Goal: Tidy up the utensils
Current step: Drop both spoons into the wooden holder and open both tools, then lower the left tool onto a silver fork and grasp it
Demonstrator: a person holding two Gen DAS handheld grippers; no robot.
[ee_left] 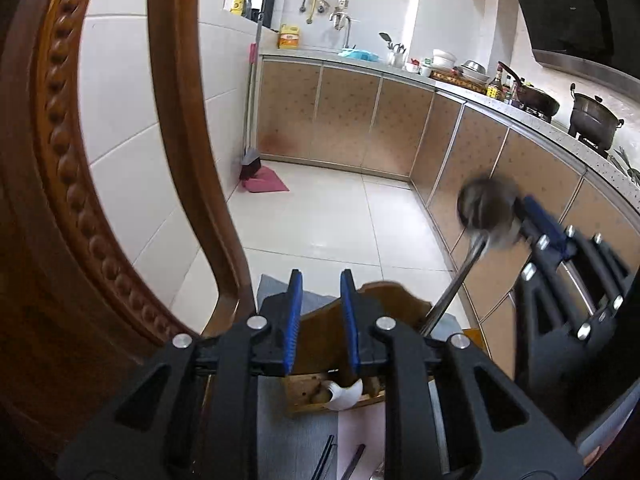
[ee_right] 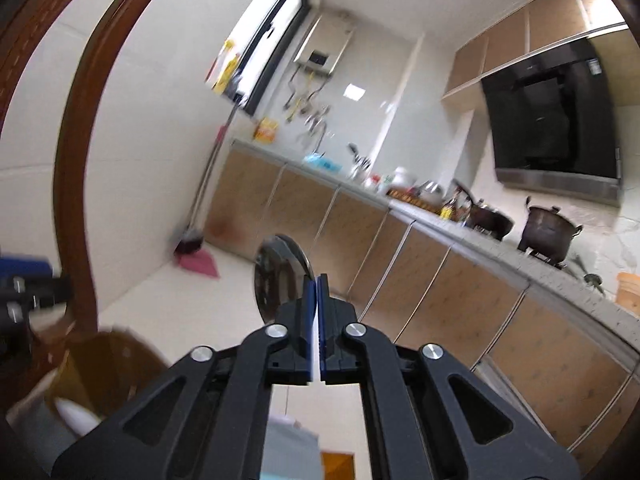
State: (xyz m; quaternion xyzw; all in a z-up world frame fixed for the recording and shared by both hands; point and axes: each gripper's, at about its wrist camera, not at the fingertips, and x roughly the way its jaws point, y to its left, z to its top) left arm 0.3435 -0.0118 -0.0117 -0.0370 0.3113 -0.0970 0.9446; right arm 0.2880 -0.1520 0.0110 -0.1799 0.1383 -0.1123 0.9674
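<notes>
My right gripper (ee_right: 317, 280) is shut on a large metal spoon (ee_right: 280, 276), its round bowl sticking up past the fingertips. In the left wrist view the right gripper (ee_left: 524, 210) holds the blurred spoon bowl (ee_left: 486, 216) high at the right, with the handle (ee_left: 452, 292) slanting down toward a wooden utensil holder (ee_left: 320, 332). My left gripper (ee_left: 320, 280) is open and empty, its fingers on either side of the holder's back wall. A white ceramic spoon (ee_left: 344, 394) lies in the holder. The holder (ee_right: 104, 364) and white spoon (ee_right: 74, 416) also show at the lower left of the right wrist view.
A carved wooden chair back (ee_left: 188, 160) stands close on the left. Dark chopsticks (ee_left: 326, 458) lie on a grey mat (ee_left: 296, 436) below the holder. Kitchen cabinets (ee_left: 460, 152) and a counter with pots (ee_left: 592, 120) run along the right, with tiled floor (ee_left: 332, 220) beyond.
</notes>
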